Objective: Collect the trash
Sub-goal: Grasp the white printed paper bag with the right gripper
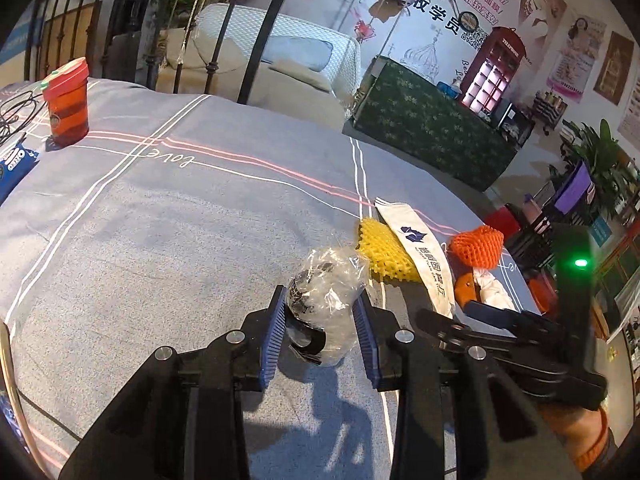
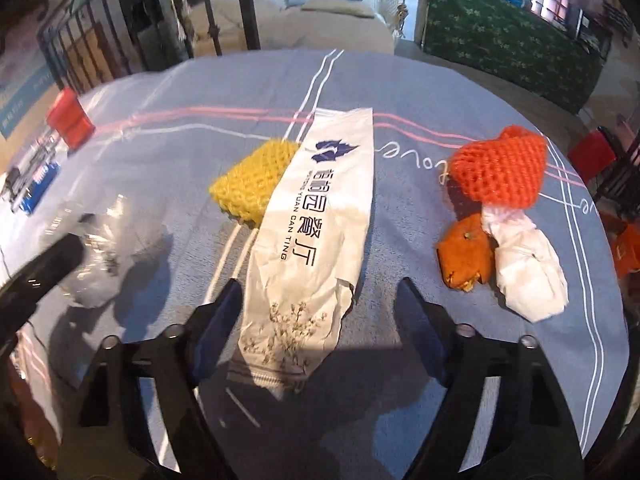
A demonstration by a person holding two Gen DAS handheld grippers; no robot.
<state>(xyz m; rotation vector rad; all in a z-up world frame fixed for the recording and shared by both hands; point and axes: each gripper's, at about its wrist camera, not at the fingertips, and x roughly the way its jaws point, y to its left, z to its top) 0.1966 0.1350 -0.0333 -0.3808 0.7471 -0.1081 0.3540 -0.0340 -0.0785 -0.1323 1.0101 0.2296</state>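
On the grey-blue tablecloth [image 1: 160, 240] my left gripper [image 1: 321, 294] is shut on a crumpled clear plastic bag [image 1: 332, 280] with something dark inside; both blue pads press its sides. A white paper sleeve [image 2: 320, 208] with blue print lies lengthwise between the fingers of my right gripper [image 2: 319, 282], which is open and pointing steeply down at it; neither finger presses it. A yellow foam net [image 2: 252, 180] lies half under the sleeve's left edge. To the right are an orange foam net [image 2: 500, 168], an orange peel [image 2: 466, 256] and a crumpled white tissue [image 2: 528, 272].
A red cup [image 1: 68, 100] stands at the table's far left, with a blue biscuit packet [image 1: 16, 160] and cables beside it. The table's right edge runs close behind the orange net. Black iron railings [image 1: 224, 40] and a sofa lie beyond the far edge.
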